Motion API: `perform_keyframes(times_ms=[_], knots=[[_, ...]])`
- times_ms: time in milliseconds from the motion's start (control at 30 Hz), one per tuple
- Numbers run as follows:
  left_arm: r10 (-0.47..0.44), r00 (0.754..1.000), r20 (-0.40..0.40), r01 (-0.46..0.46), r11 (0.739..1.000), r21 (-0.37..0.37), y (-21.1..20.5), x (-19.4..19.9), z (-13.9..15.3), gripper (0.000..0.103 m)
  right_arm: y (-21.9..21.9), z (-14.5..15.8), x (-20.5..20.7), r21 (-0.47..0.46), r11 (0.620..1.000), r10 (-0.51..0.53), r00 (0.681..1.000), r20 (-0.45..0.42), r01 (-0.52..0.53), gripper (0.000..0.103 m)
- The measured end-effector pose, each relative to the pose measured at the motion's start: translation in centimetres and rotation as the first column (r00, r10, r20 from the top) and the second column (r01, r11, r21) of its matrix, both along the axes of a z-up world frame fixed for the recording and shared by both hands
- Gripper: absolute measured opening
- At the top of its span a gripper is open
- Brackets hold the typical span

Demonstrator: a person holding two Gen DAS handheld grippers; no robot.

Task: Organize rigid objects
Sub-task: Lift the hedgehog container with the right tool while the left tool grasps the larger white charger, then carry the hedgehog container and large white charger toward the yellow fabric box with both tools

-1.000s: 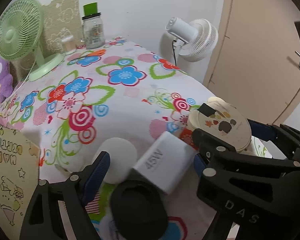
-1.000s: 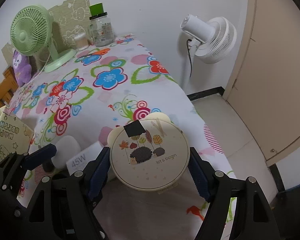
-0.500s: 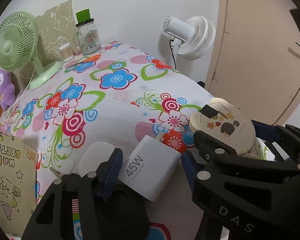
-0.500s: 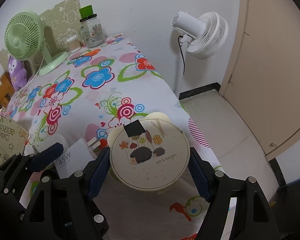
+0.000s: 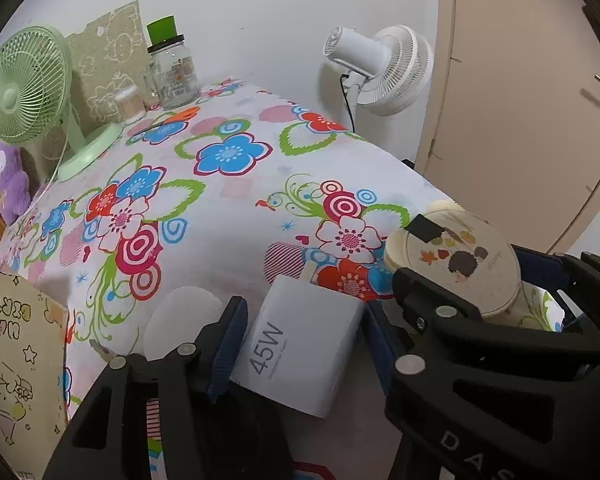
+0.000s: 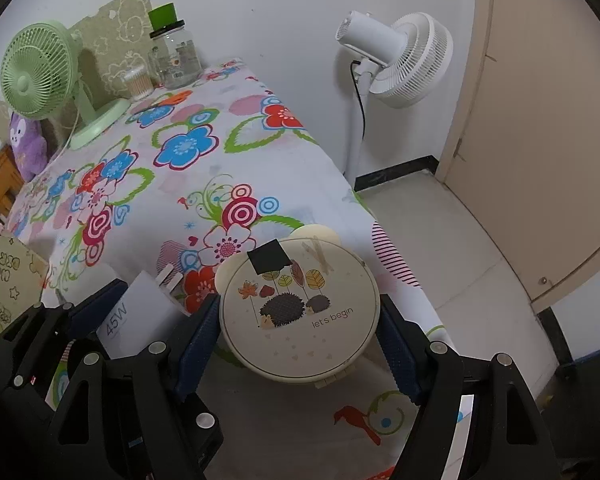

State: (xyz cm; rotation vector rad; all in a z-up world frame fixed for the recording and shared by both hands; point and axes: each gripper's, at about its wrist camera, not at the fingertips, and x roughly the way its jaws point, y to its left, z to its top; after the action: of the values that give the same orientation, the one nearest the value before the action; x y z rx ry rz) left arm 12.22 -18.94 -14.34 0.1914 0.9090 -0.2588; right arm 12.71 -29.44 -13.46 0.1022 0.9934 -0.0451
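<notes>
Left tool clamps boxy white charger; right tool grips round, smooth cream tin.

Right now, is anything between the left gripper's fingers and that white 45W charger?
Nothing visible. The 45W charger sits directly between the left gripper fingers, no object in the gaps. The white oval pebble lies outside its left finger, and the round hedgehog tin is held apart in the right gripper.
</notes>
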Motion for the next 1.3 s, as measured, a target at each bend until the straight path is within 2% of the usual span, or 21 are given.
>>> perform_keyframes(times_ms=[200,500,1300], knots=[[-0.001,1.0,-0.012,0.001,1.0,-0.031,0.6,0.0,0.3,0.053,0.5,0.4,0.1,0.0,1.0,0.007,1.0,0.008,-0.007,0.077],[0.021,1.0,-0.012,-0.021,0.998,-0.055,1.9,-0.1,1.2,0.051,1.8,1.4,0.2,0.001,1.0,0.016,0.999,0.027,-0.016,0.077],[0.078,0.994,0.081,-0.073,0.995,-0.067,6.5,-1.5,6.1,0.051,6.2,6.4,-0.7,-0.028,0.998,0.06,0.991,0.121,-0.057,0.077]])
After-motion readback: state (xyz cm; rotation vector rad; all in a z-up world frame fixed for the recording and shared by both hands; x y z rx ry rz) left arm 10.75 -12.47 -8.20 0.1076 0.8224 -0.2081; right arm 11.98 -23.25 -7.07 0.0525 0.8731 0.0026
